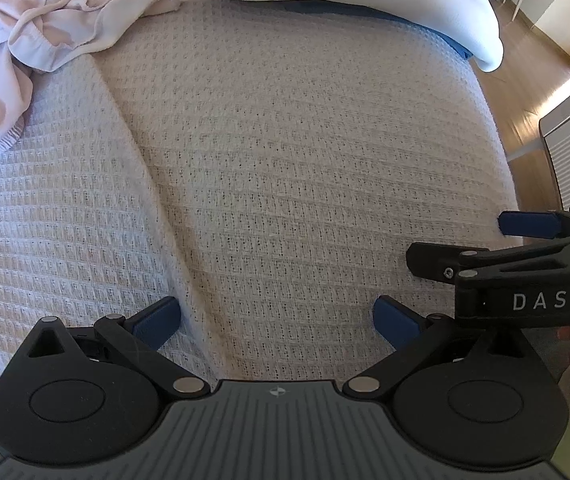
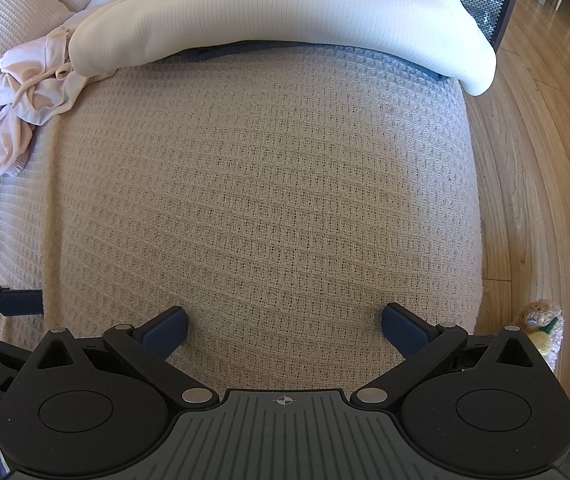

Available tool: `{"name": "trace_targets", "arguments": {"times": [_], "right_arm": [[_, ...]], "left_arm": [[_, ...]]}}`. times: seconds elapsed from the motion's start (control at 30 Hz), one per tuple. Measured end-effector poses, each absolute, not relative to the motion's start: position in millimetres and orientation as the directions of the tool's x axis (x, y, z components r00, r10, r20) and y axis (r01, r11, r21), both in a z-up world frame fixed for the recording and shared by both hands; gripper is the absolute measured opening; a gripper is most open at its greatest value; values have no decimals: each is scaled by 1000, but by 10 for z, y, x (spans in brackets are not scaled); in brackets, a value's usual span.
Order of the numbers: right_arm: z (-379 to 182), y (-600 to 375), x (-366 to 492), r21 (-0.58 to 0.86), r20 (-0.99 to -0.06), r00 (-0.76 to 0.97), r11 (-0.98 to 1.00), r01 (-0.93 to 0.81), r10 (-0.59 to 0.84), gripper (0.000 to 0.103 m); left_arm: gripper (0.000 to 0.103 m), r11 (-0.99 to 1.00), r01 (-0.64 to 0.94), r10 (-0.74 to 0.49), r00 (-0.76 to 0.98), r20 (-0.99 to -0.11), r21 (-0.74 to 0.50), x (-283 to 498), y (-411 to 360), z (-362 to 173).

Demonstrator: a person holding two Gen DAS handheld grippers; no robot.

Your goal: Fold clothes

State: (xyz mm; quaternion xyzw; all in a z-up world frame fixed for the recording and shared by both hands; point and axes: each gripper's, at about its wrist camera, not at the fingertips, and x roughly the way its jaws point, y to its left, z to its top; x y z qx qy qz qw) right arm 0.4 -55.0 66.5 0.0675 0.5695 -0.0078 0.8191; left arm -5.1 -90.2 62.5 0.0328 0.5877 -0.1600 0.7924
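- Left gripper (image 1: 277, 320) and right gripper (image 2: 284, 324) hover side by side over the waffle-weave blanket (image 2: 261, 200) — jaws spread, holding nothing.
- Crumpled pink garment (image 2: 25, 100) lies far-left, touching the folded cream knit (image 2: 285, 12).

The only readable text is the white lettering "DAS" on the black body of the right gripper (image 1: 481, 246), seen in the left wrist view to the right of the left gripper's fingers (image 1: 395, 322) and slightly ahead of them; nothing else in either view carries legible writing
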Motion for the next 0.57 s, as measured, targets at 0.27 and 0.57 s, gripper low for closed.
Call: {"name": "trace_targets", "arguments": {"times": [0.27, 0.57], "right_arm": [[719, -459, -49, 101, -934, 351, 991, 90, 63, 103], [708, -558, 10, 101, -934, 350, 991, 88, 64, 103]], "left_arm": [[103, 948, 286, -216, 268, -939, -137, -115, -1004, 704], [103, 948, 286, -220, 273, -936, -139, -182, -1128, 801]]}}
